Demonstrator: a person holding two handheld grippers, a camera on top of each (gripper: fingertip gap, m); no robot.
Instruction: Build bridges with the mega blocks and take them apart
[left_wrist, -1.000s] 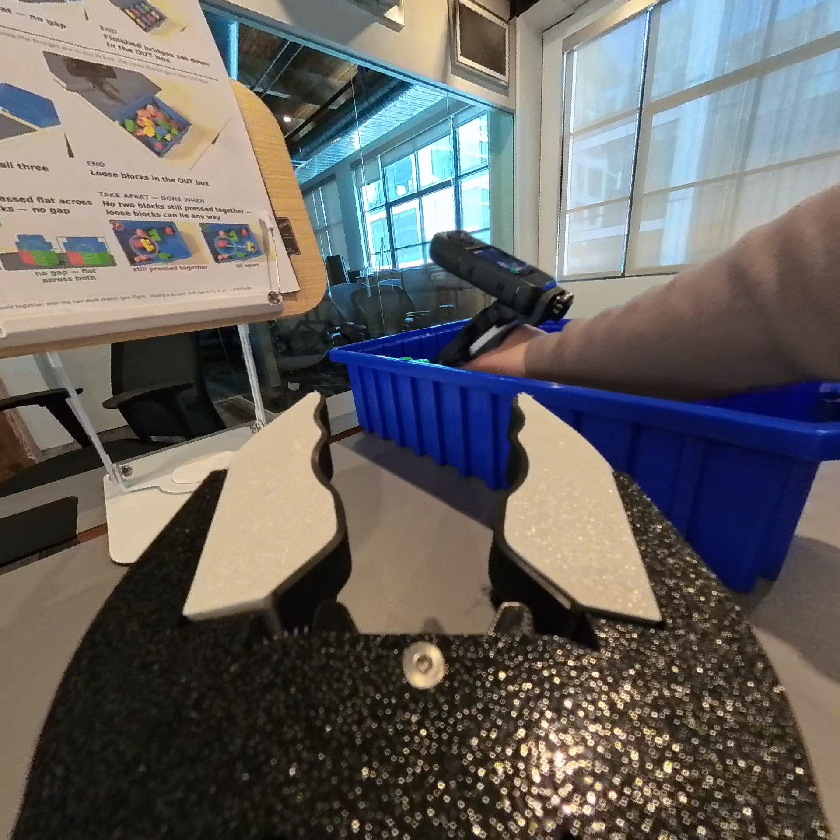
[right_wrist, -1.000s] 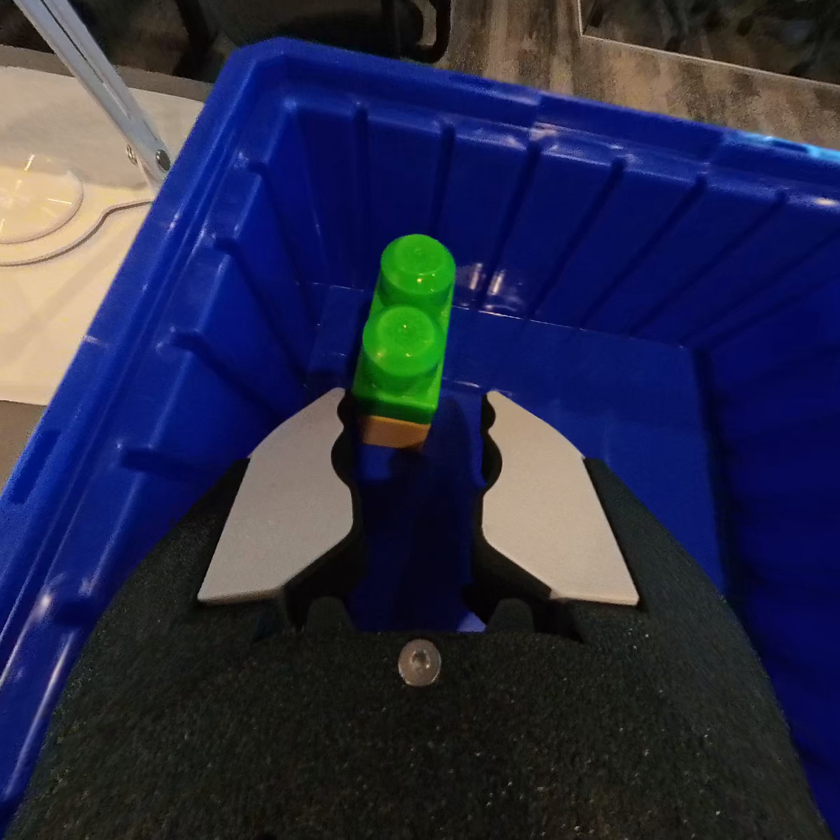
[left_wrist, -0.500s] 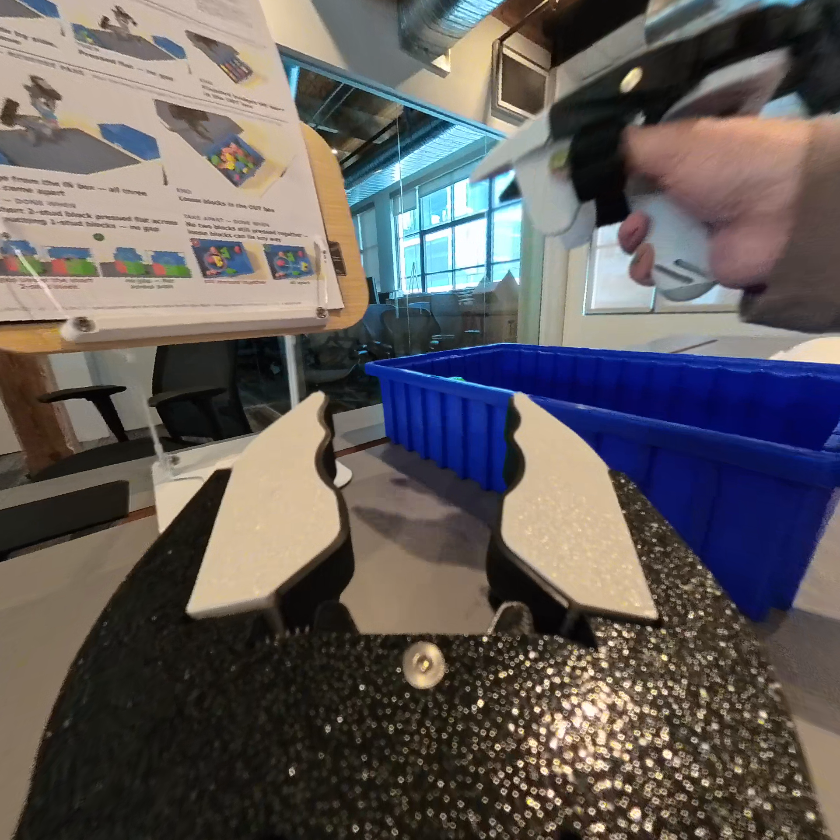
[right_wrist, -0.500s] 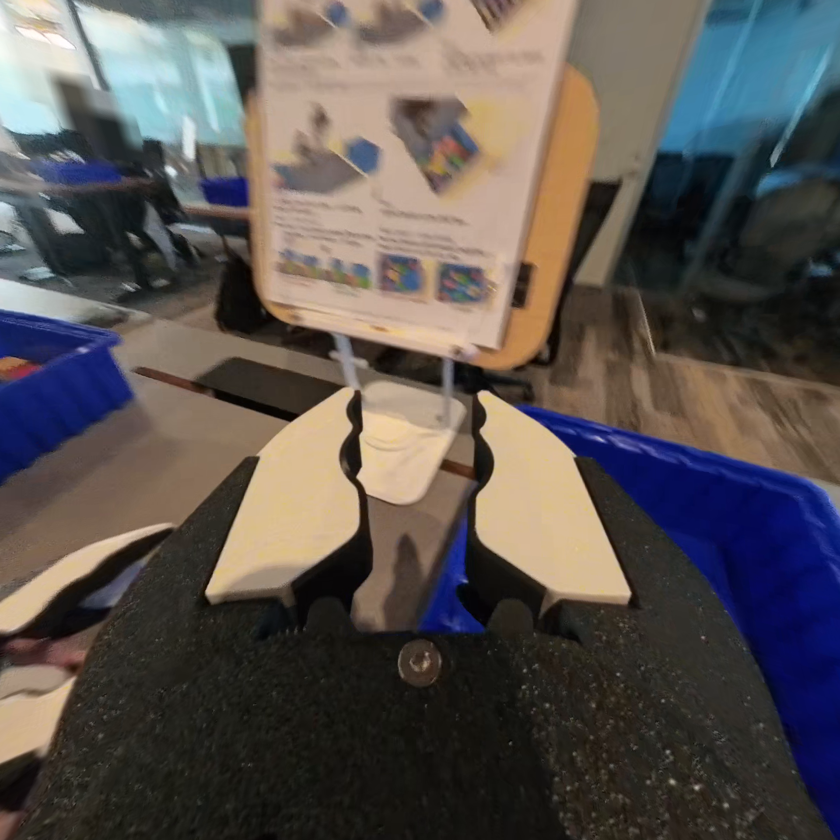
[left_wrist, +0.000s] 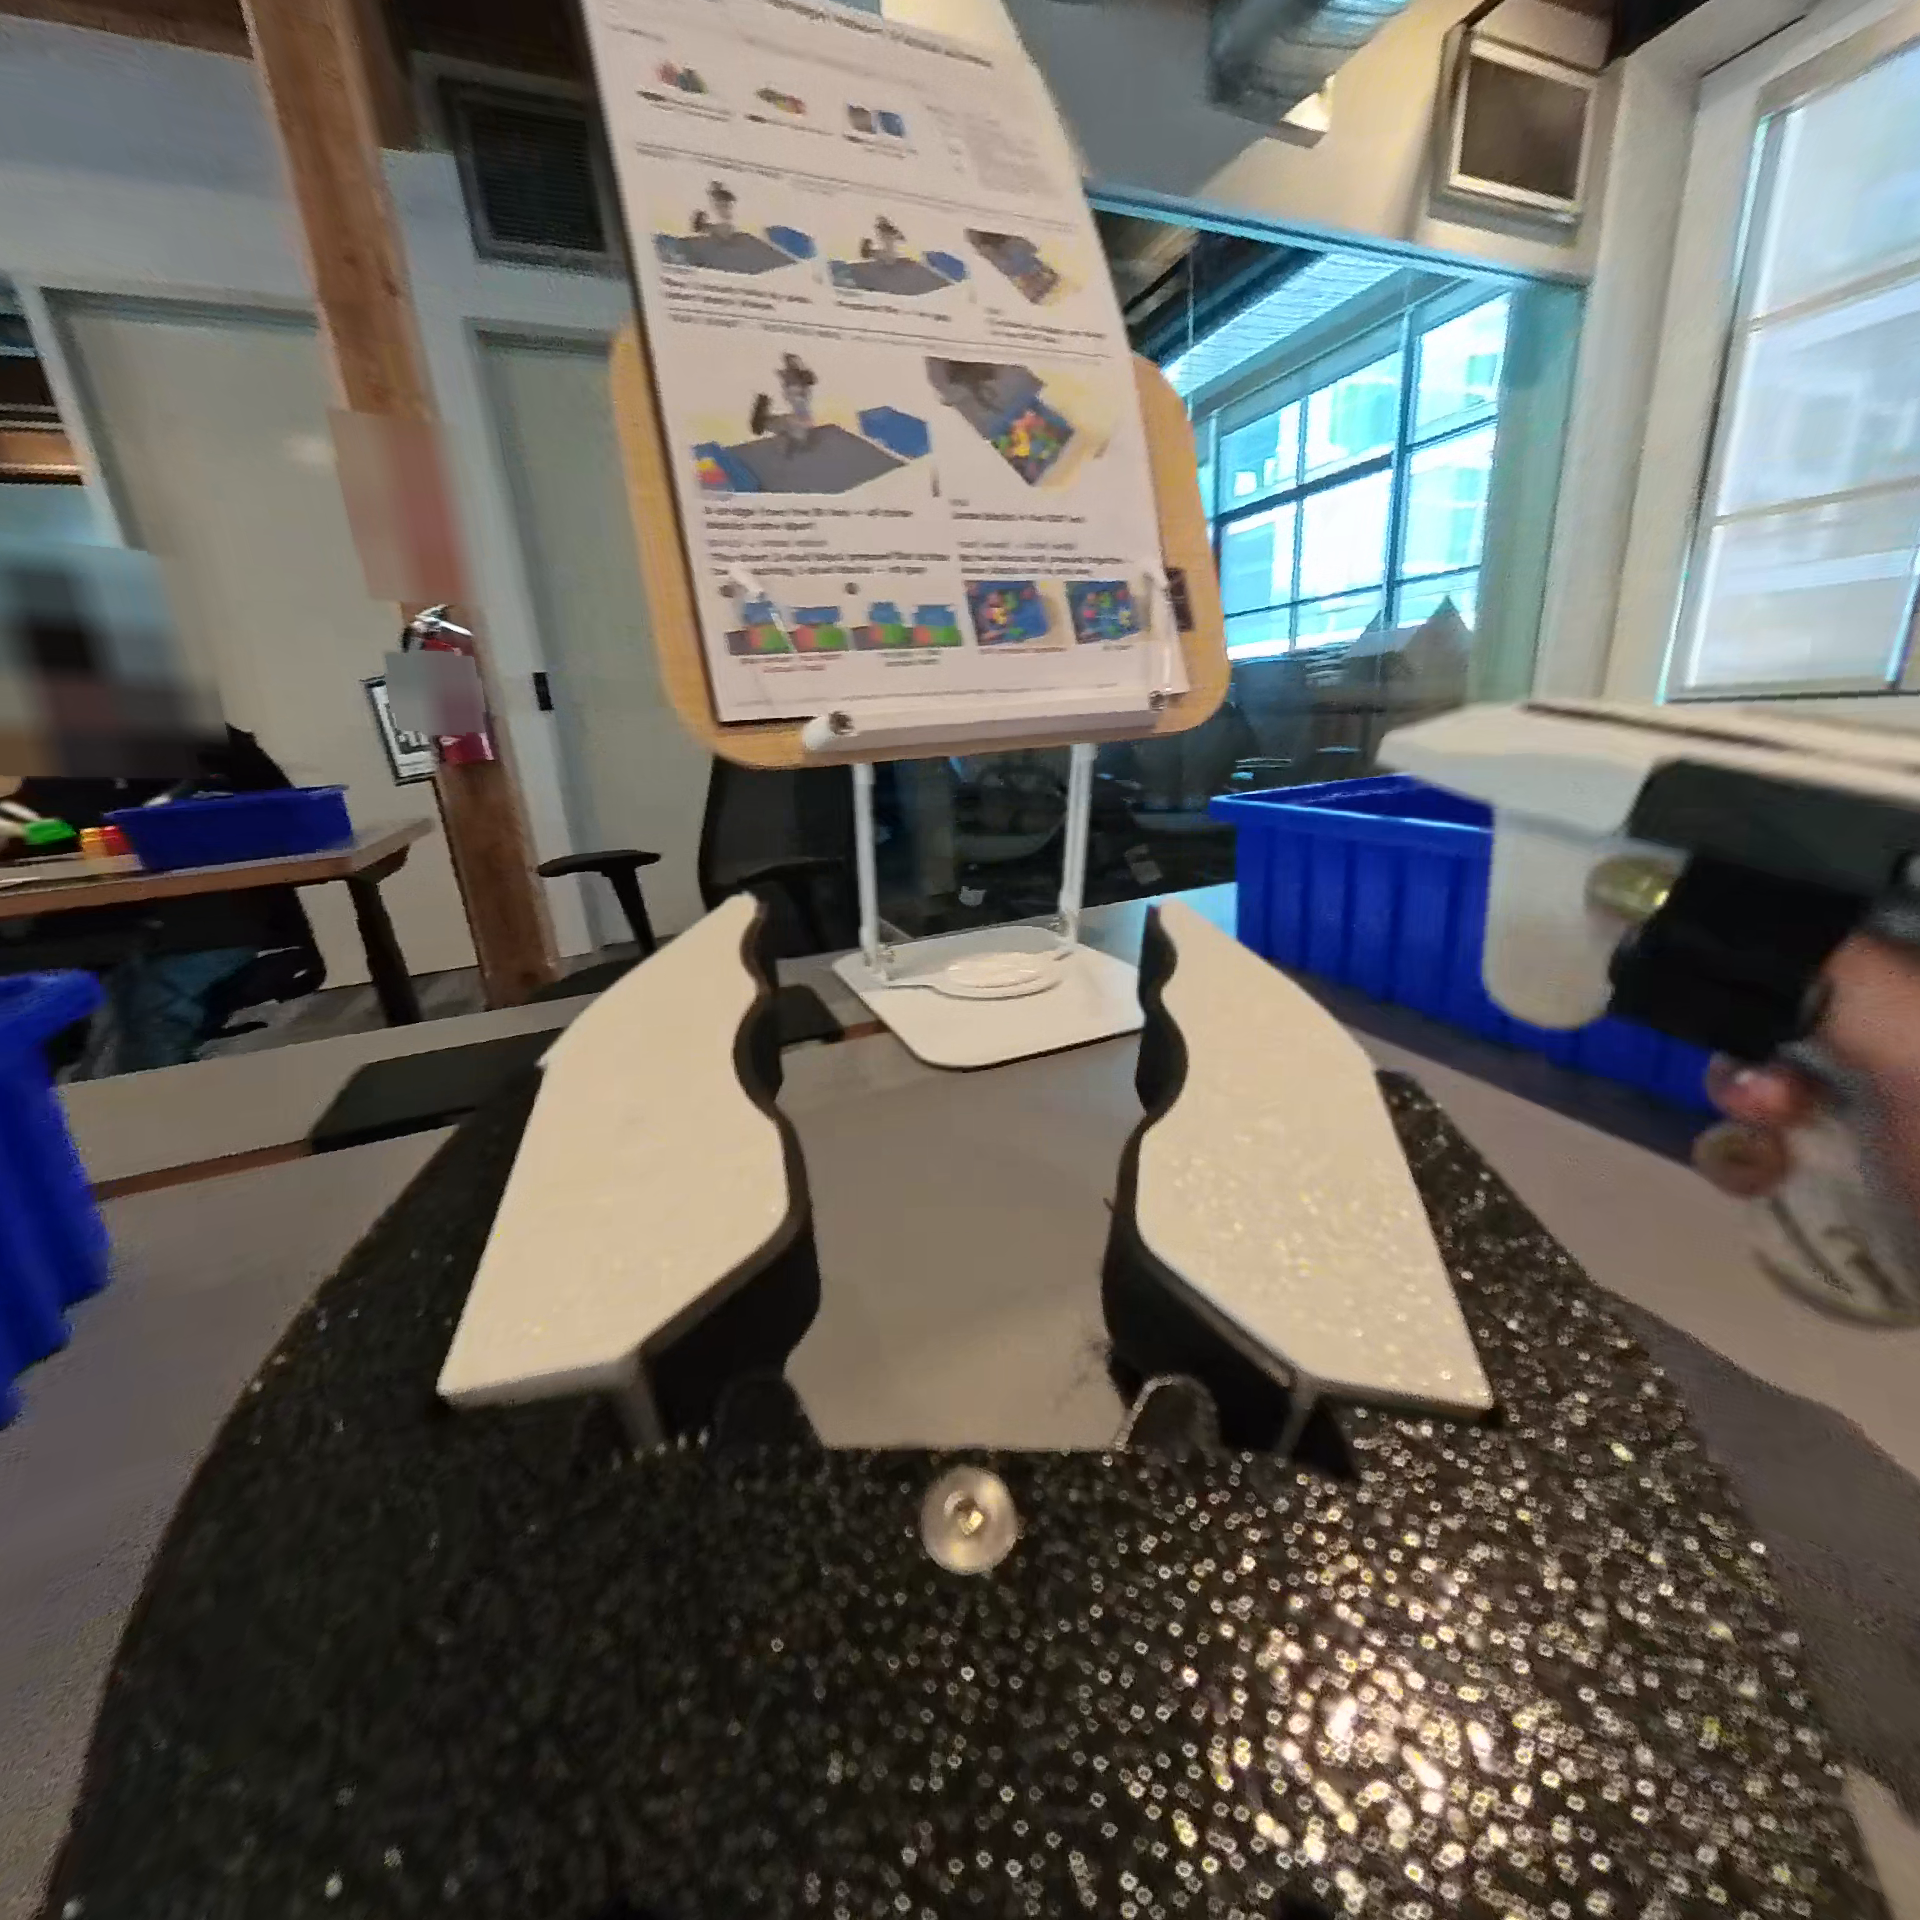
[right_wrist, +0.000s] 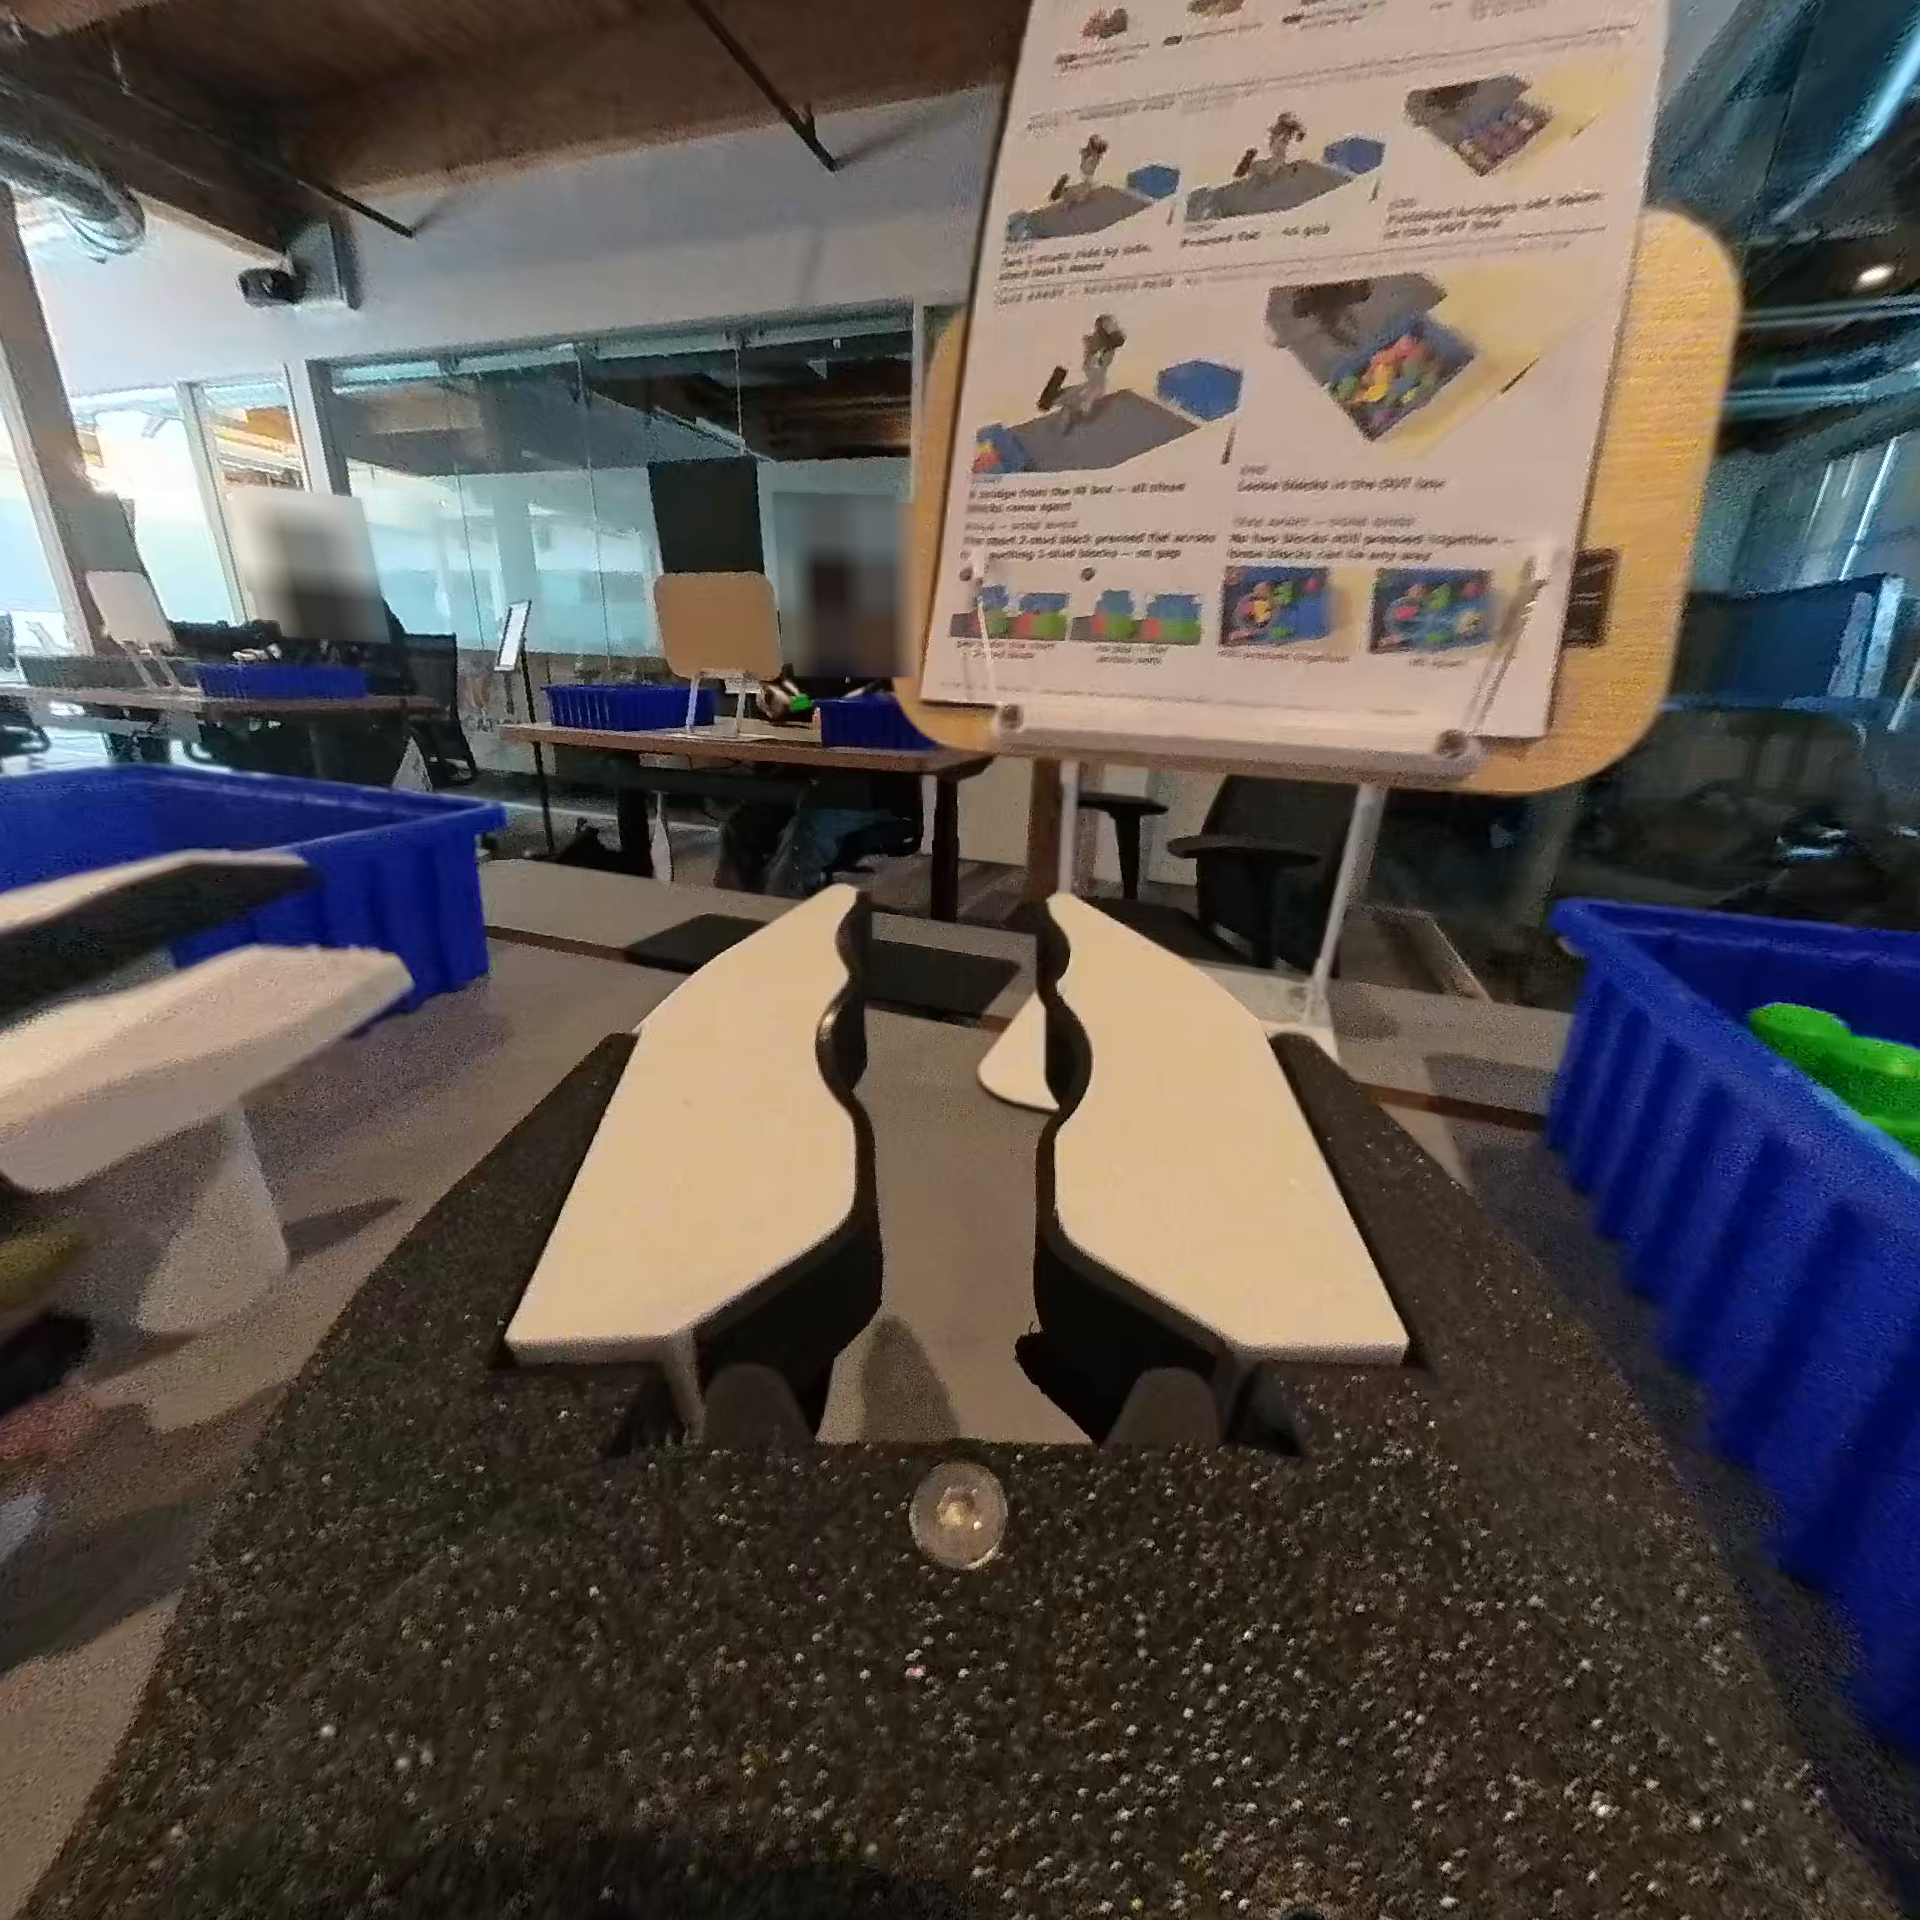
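Above the grey surface (right_wrist: 540, 1049), the left claw (left_wrist: 961, 1049) and right claw (right_wrist: 951, 1039) both gape empty, while a green plastic block (right_wrist: 1849, 1070) lies in the blue ribbed bin (right_wrist: 1704, 1164) at right.

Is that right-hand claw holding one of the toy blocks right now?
No, the right gripper is open with only bare table between its fingers.

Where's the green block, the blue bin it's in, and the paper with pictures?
green block (right_wrist: 1844, 1065), right wrist view, on its top face.
blue bin (right_wrist: 1704, 1174), right wrist view, on its ribbed outer wall.
paper with pictures (left_wrist: 883, 416), left wrist view, on the sheet's middle.
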